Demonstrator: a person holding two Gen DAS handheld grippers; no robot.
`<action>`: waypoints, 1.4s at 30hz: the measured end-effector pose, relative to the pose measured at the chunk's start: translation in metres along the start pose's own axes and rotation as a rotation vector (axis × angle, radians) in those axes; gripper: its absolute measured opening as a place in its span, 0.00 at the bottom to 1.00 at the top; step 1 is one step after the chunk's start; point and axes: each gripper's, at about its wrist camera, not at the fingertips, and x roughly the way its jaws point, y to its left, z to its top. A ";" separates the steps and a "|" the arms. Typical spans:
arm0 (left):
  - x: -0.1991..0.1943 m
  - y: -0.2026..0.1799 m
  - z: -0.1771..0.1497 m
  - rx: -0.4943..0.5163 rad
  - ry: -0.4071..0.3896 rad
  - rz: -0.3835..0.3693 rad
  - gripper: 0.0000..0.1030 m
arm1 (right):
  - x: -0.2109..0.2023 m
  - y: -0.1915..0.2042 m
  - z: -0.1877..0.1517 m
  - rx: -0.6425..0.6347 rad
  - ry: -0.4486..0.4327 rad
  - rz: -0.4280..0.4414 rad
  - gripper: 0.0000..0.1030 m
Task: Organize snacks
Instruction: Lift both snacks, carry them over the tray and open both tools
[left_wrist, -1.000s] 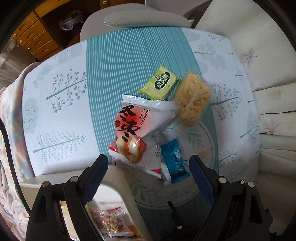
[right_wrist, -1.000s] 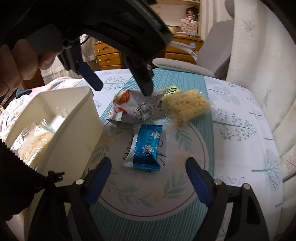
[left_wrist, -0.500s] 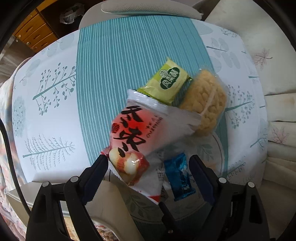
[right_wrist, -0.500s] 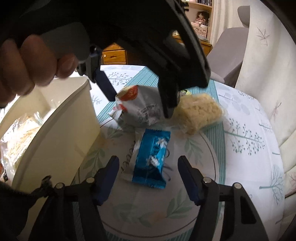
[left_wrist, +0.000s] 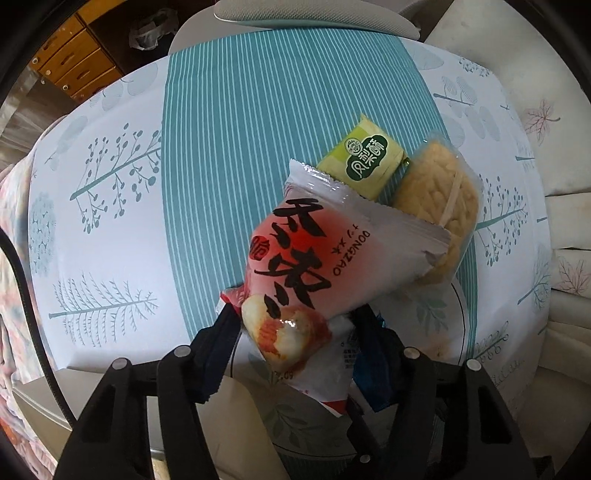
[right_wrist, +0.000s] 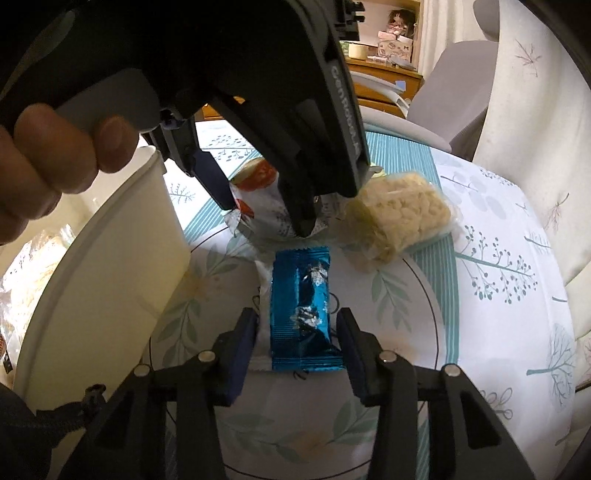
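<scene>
Nearest us, our right hand-held gripper (right_wrist: 297, 341) has just been closing, jaws narrow around the blue packet (right_wrist: 301, 314) lying on the tabletop (right_wrist: 498, 295); pad contact we cannot tell. Just beyond, our left hand-held gripper (left_wrist: 295, 328) has been closing too, squeezing the red-and-white bag (left_wrist: 317, 266). The white bin (right_wrist: 110, 280) stands left. Farther off lie the puffed-rice cake (right_wrist: 402, 214) and green packet (left_wrist: 364, 158).

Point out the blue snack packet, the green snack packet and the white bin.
blue snack packet (right_wrist: 300, 314): right wrist view, middle of the foil wrapper.
green snack packet (left_wrist: 364, 160): left wrist view, on the dark round label.
white bin (right_wrist: 110, 280): right wrist view, bare outer wall.
</scene>
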 end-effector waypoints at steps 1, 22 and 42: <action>-0.002 0.004 0.000 0.002 -0.005 0.003 0.55 | 0.000 0.000 0.000 -0.001 0.001 0.002 0.42; -0.070 -0.005 -0.027 0.012 -0.050 -0.084 0.50 | -0.011 -0.032 -0.004 0.150 0.142 0.045 0.34; -0.169 -0.009 -0.138 0.046 -0.175 -0.162 0.50 | -0.110 -0.025 -0.019 0.165 0.103 -0.002 0.34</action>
